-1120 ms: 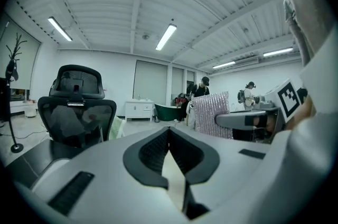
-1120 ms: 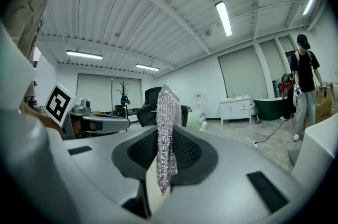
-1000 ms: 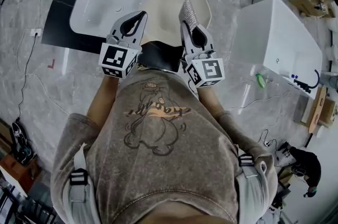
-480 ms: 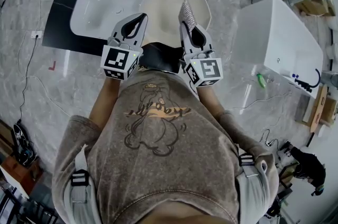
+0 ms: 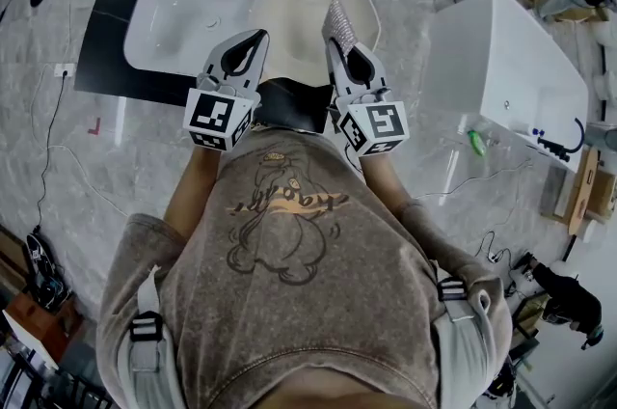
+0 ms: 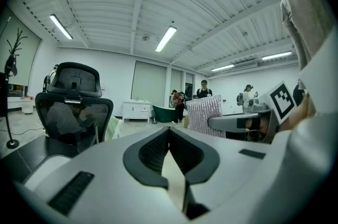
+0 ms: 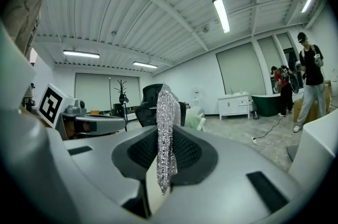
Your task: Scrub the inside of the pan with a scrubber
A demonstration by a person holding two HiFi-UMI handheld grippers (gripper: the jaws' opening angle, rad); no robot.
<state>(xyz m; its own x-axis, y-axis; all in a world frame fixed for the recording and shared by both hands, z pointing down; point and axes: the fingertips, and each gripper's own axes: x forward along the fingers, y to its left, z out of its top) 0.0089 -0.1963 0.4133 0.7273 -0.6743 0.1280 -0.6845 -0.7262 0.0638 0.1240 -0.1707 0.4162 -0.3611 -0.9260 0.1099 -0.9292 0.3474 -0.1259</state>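
Holding both grippers level before your chest, you have the left gripper clenched on nothing, its jaws pressed together. The right gripper is grasping the silver scrubber, which stands upright between the pads. Just beyond the tips lies the pale round pan, with the scrubber above it, right of its middle. Left of the pan sits a white basin; right of the pan stands a white box.

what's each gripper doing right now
left gripper: closed, empty
right gripper: closed on the scrubber
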